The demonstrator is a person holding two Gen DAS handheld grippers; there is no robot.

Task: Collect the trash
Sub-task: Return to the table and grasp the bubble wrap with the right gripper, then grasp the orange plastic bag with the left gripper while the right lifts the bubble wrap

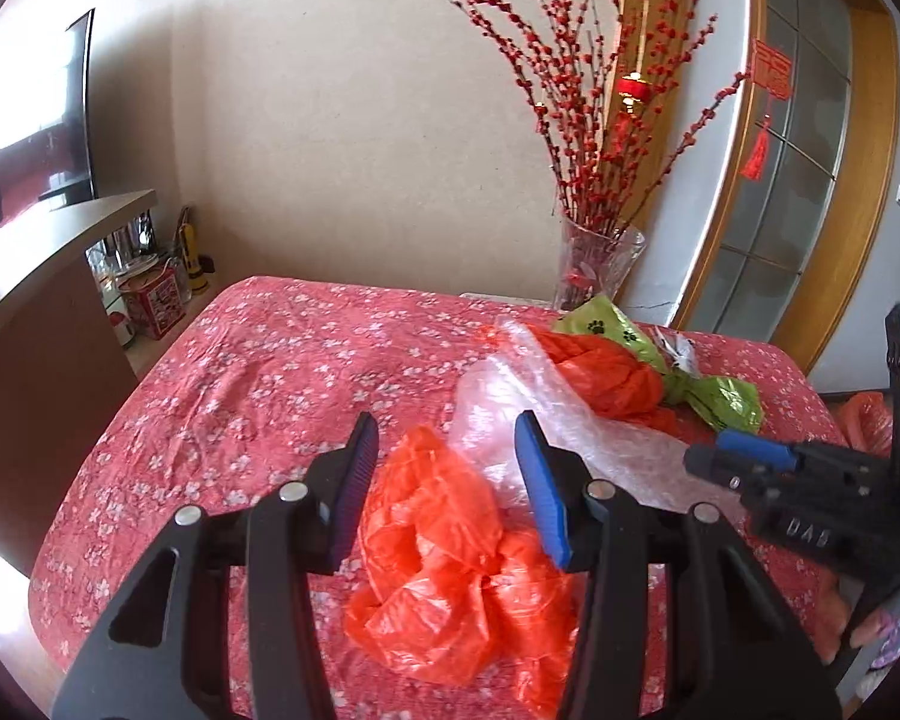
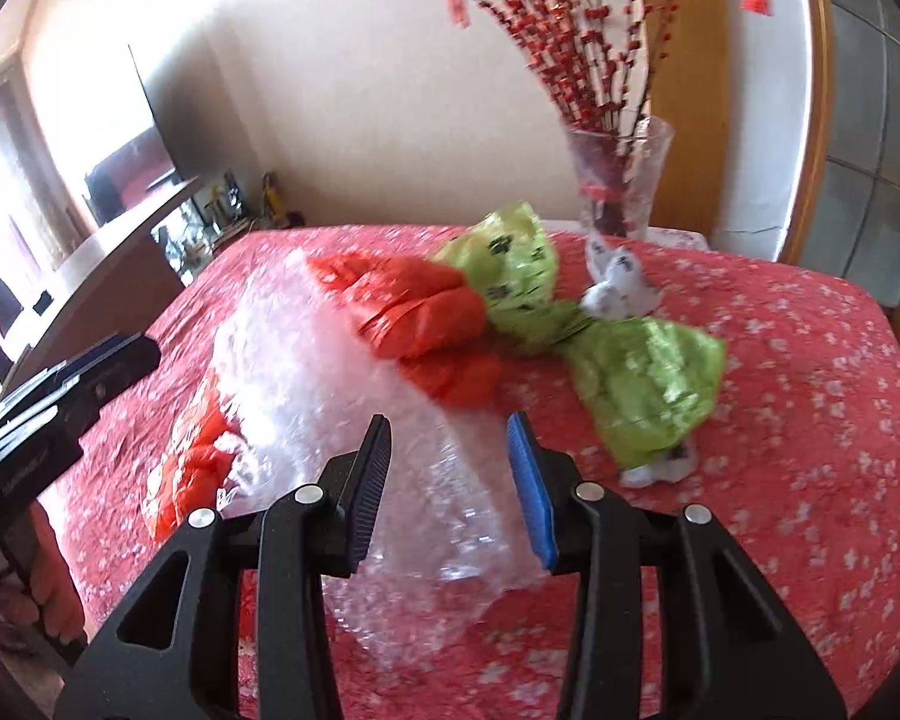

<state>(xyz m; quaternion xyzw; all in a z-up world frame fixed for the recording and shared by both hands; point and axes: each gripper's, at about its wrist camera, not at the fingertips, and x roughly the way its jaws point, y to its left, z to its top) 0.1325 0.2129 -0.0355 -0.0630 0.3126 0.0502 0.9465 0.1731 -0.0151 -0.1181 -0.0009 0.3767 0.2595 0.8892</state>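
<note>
In the left wrist view, the left tool (image 1: 447, 468) is hovering with its jaws standing apart over a crumpled orange plastic bag (image 1: 444, 546), which is lying on the red flowered surface (image 1: 222, 396) below and between the two fingers; the pads are not pressing on it. Just behind that bag a sheet of clear bubble wrap (image 1: 510, 402) is spreading out, and beyond it a second orange bag (image 1: 606, 372) and two green bags printed with black paw marks (image 1: 720, 399) are lying near the glass vase (image 1: 600, 264) of red-berried branches. The right tool (image 1: 714, 459) is reaching in from the right toward the bubble wrap; white letters on its body are too blurred to read. In the right wrist view, the right tool (image 2: 450, 456) is hanging released, jaws apart, right above the bubble wrap (image 2: 342, 372), gripping nothing. Two orange bags are showing, one (image 2: 414, 312) behind the wrap and one (image 2: 192, 468) at its left, with the green bags (image 2: 642, 384) and crumpled white paper (image 2: 621, 288) toward the vase (image 2: 621, 180).
</note>
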